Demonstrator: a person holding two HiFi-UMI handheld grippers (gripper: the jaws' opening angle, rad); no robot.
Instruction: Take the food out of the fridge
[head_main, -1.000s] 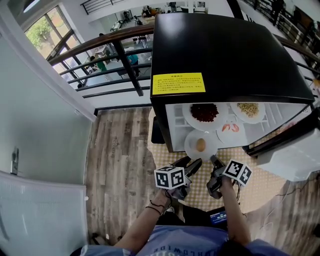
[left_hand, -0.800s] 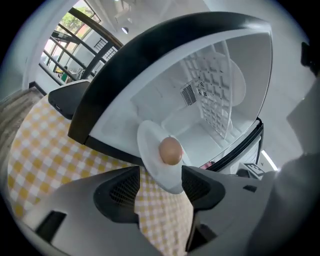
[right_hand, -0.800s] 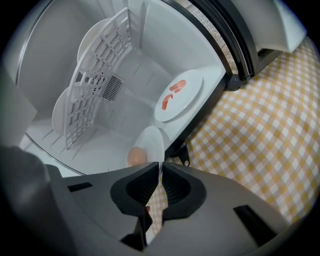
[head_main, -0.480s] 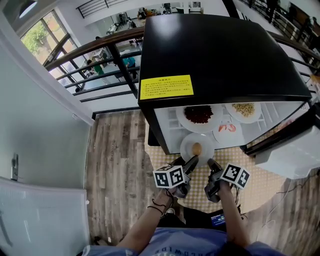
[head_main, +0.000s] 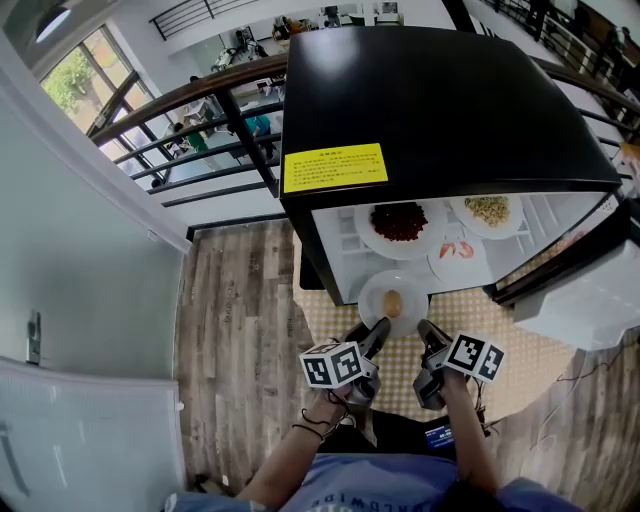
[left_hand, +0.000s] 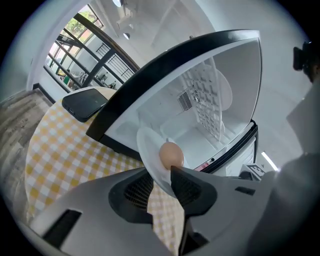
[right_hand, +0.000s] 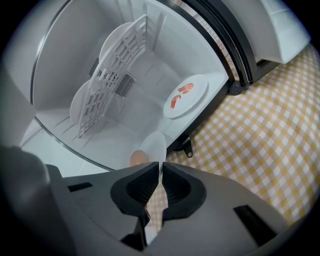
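Note:
A white plate (head_main: 390, 285) with a round tan piece of food (head_main: 393, 302) sticks out of the open black fridge (head_main: 440, 110) at its lower front edge. My left gripper (head_main: 378, 330) is at the plate's near-left rim. Its jaws are closing, with the rim (left_hand: 150, 150) between them and touching both pads, just below the food (left_hand: 171, 154). My right gripper (head_main: 428, 330) is shut on the near-right rim, which shows as a thin edge (right_hand: 154, 147) between the pads (right_hand: 172, 187).
Inside the fridge stand a plate of dark red food (head_main: 400, 222), a plate of noodles (head_main: 488, 212) and a small plate of shrimp (right_hand: 186, 96). The fridge door (head_main: 580, 290) hangs open at the right. A yellow checked cloth (head_main: 520, 370) covers the table. A dark flat device (left_hand: 85, 102) lies beside the fridge.
My left gripper's jaws, wide apart before, have come together around the plate's rim. The plate sits slightly further out of the fridge, towards me.

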